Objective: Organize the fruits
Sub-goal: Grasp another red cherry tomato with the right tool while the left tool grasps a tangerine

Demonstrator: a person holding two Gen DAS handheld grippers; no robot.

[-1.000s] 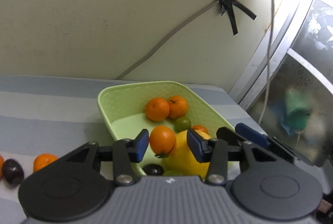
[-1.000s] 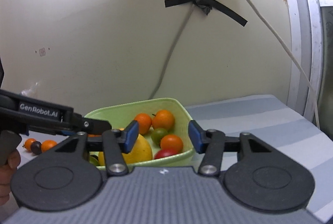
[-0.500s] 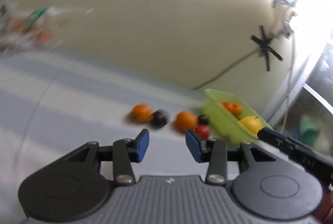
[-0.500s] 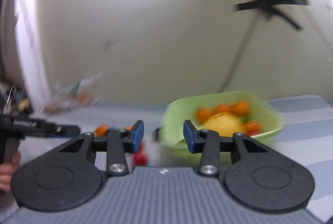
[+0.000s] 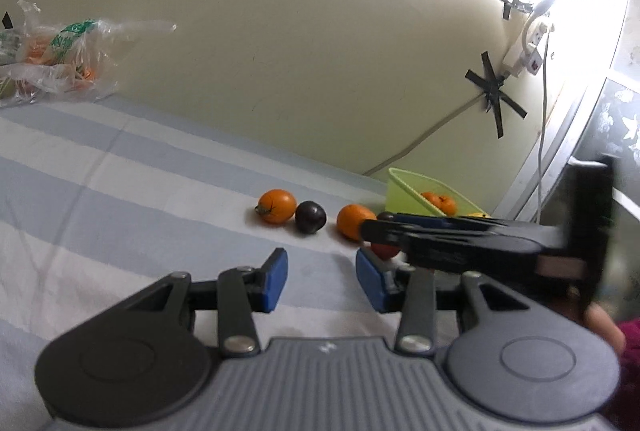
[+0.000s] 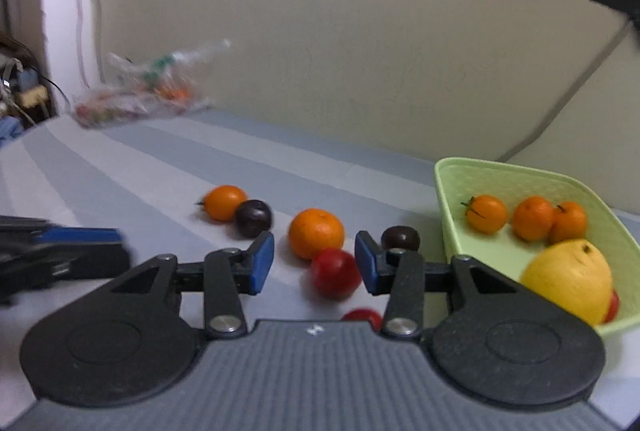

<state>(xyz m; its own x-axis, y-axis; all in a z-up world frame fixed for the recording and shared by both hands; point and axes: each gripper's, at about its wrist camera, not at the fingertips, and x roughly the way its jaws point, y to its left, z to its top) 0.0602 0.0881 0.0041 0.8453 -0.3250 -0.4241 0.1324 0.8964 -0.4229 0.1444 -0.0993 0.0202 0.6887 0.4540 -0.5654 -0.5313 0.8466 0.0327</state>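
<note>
- Loose fruit lies on the striped counter [image 6: 120, 167] in the middle of the right wrist view: an orange tomato-like fruit [image 6: 223, 202] touching a dark plum [image 6: 253, 217], a mandarin [image 6: 316, 233] just right of them, a red tomato [image 6: 335, 273] in front of it, a second dark plum [image 6: 400, 238] near the basket, and another red fruit [image 6: 362, 315] partly hidden behind the claw body.
- Green basket [image 6: 460, 199] at right of the frame holds three small orange fruits [image 6: 486, 213] along the back and a large yellow citrus [image 6: 568, 281] in front.
- Right claw [image 6: 314, 263]: fingers apart, nothing held; the red tomato shows in the gap, beyond the tips.
- Left claw [image 5: 321, 275]: fingers apart, empty, over bare counter at lower centre of its view.
- In the left wrist view the right claw crosses from the right edge, covering part of the fruit row.
- Clear plastic bag [image 5: 52, 59] of produce sits at the upper left, against the wall [image 5: 320, 51].
- Black tape crosses [image 5: 494, 91] fix a cable to the wall, upper right.
</note>
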